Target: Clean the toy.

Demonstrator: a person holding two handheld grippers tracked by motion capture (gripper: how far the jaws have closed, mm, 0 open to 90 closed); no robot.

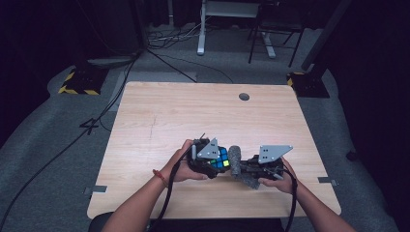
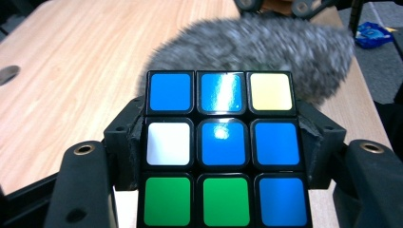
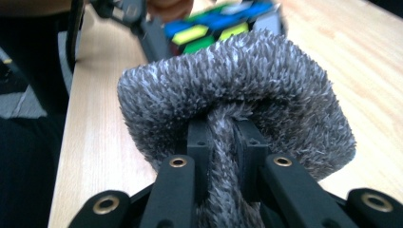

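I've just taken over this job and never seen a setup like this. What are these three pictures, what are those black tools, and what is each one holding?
There is no robot arm here: a person at a wooden table holds a hand-held two-jaw tool in each hand. The high view looks down from above the person's side, with the forearms coming in from the bottom. The other two pictures come from cameras riding on the tools, looking along their black jaws.

The left gripper is shut on a colour puzzle cube; the face toward its camera is mostly blue, with green, white and yellow squares. The right gripper is shut on a grey fluffy cloth, pinched into a fold between its jaws. The cloth is bunched right beside the cube; whether it presses on it I cannot tell.
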